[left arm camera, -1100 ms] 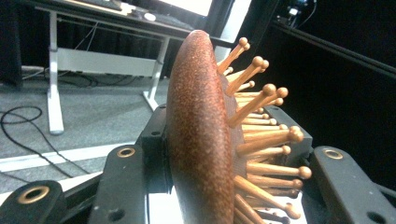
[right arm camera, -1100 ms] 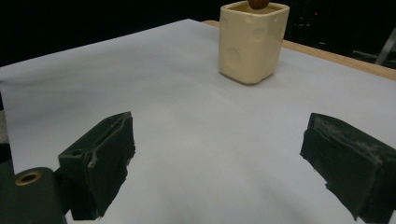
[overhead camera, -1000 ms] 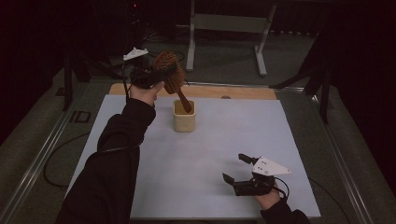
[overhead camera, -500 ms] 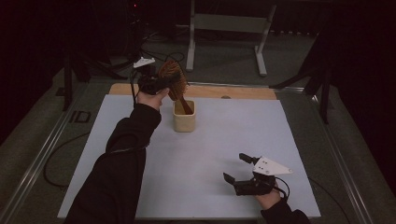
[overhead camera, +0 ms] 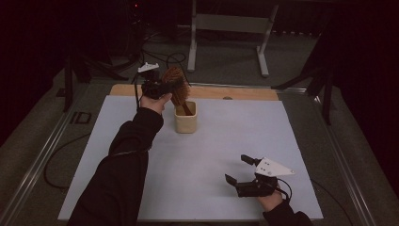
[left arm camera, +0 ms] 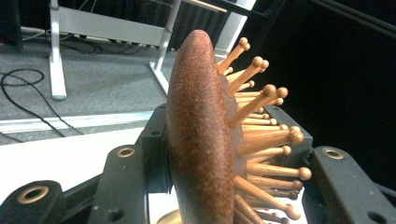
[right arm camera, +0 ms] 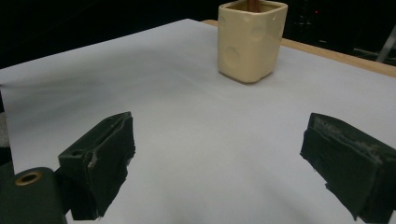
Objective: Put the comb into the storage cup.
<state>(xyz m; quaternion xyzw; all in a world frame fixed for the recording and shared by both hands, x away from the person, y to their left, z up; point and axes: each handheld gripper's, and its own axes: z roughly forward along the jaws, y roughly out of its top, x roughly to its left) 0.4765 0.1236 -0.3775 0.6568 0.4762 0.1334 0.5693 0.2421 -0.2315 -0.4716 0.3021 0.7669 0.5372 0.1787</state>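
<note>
A: Left gripper (overhead camera: 162,88), status?
B: Pinching the head of the wooden hairbrush (overhead camera: 176,84) near the desk's (overhead camera: 141,132) far edge. In the left gripper view both jaws press on the brush head, its ball-tipped bristles (left arm camera: 261,135) pointing to the right of that view.
A: Brush position?
B: Tilted, handle down inside the cream cup (overhead camera: 186,120); head above the cup rim. The cup stands on the white sheet, close to the far edge, left of its midpoint.
A: Right gripper (overhead camera: 241,170)?
B: Near the desk's near right corner, held low over the sheet. Jaws spread wide with nothing between them; bare sheet and the cup (right arm camera: 252,39) lie ahead, well apart from it.
</note>
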